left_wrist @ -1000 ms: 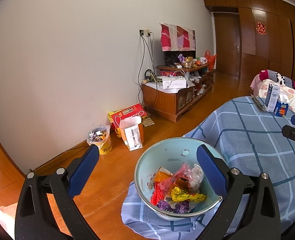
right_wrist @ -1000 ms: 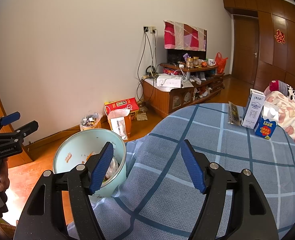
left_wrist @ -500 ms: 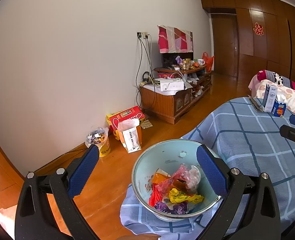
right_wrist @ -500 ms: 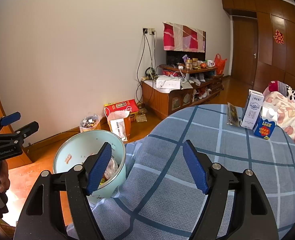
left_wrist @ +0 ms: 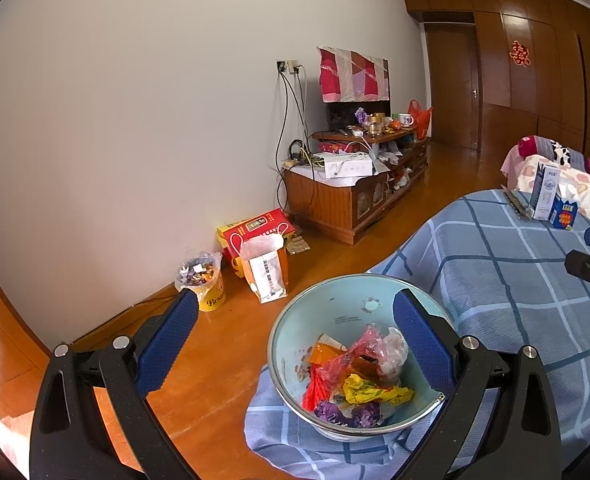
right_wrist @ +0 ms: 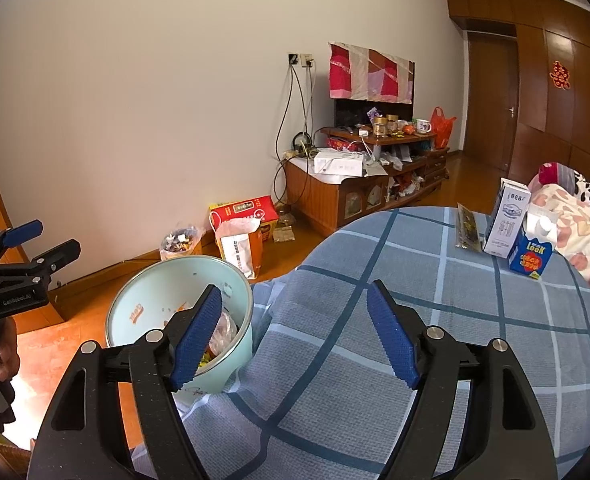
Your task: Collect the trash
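A pale blue bin (left_wrist: 335,304) stands against the foot of the blue plaid bed (left_wrist: 507,280) and holds several crumpled wrappers (left_wrist: 355,380). My left gripper (left_wrist: 295,308) hangs open just above and in front of the bin, with nothing between its fingers. My right gripper (right_wrist: 295,296) is open over the bedspread (right_wrist: 375,360), right of the bin (right_wrist: 155,292), and is also empty. At the far end of the bed stand a white milk carton (right_wrist: 507,220) and a blue box (right_wrist: 533,254), with a dark flat packet (right_wrist: 467,226) beside them. Each gripper shows in the other's view: left (right_wrist: 57,236), right (left_wrist: 579,248).
On the wooden floor by the wall stand a small yellow bucket (left_wrist: 205,284) full of wrappers, a paper bag (left_wrist: 265,268) and a red box (left_wrist: 255,226). A cluttered wooden TV cabinet (left_wrist: 335,204) is farther back. Pillows (right_wrist: 575,232) lie at the bed's head.
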Demonstrator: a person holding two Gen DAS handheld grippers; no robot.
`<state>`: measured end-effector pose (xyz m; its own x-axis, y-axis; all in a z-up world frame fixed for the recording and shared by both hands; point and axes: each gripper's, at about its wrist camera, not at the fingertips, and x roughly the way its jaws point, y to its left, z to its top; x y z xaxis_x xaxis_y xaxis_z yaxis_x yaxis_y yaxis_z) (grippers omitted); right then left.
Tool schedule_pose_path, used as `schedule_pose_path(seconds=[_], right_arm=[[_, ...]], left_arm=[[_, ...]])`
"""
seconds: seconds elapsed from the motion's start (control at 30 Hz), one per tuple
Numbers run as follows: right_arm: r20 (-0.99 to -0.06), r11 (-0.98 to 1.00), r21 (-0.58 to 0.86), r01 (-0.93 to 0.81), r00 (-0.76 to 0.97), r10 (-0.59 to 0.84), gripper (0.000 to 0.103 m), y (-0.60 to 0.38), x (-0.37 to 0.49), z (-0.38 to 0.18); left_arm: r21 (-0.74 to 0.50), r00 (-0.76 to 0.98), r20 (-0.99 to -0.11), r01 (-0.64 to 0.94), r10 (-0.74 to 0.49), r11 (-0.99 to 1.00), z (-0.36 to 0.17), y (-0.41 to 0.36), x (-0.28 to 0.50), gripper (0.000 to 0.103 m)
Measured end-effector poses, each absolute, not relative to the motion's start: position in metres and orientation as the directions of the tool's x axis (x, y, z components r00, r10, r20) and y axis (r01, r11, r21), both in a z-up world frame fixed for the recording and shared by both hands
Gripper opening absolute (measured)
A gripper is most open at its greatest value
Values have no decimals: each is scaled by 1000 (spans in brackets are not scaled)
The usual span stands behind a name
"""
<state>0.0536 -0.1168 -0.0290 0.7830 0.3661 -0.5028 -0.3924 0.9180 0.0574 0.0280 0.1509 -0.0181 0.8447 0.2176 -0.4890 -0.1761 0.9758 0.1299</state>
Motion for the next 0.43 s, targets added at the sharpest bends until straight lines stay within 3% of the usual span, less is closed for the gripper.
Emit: schedule_pose_path(seconds=[0.43], right_arm=[[-535,948,73,-310,790,299,79,-166,80,-36]], left_arm=[[101,841,-501,-176,203,979,-19,155,29,96]])
